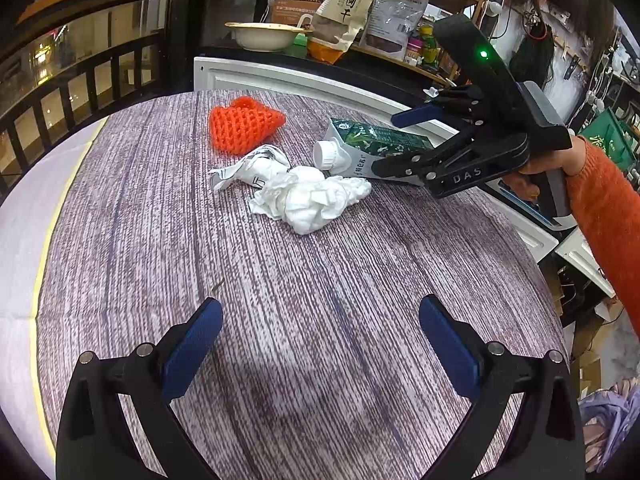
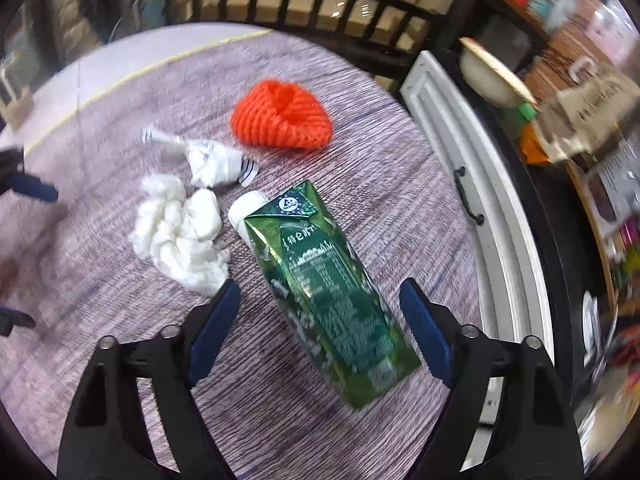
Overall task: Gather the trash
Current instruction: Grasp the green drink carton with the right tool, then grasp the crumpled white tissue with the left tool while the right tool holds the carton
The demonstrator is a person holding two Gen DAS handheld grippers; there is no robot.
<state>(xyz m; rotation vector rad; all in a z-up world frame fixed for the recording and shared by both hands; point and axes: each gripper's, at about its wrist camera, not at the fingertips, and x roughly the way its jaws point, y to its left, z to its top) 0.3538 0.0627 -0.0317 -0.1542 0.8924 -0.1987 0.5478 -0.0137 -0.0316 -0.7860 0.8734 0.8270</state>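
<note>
A green drink carton (image 2: 320, 280) with a white cap lies on its side on the purple woven table (image 1: 280, 360). My right gripper (image 2: 320, 288) is open and straddles the carton's middle, with its blue pads clear of both sides. In the left wrist view the right gripper (image 1: 400, 142) reaches in from the right over the carton (image 1: 380, 136). Beside the carton lie a crumpled white tissue (image 1: 312, 198), a crumpled printed wrapper (image 1: 252, 168) and an orange foam net (image 1: 244, 124). My left gripper (image 1: 320, 308) hovers open and empty over the near part of the table.
A white panelled cabinet (image 1: 280, 76) borders the table's far side, with a shelf above it holding a bowl (image 1: 264, 34) and snack bags (image 1: 348, 4). A black railing (image 1: 80, 80) runs along the left. A person's orange sleeve (image 1: 608, 216) comes in from the right.
</note>
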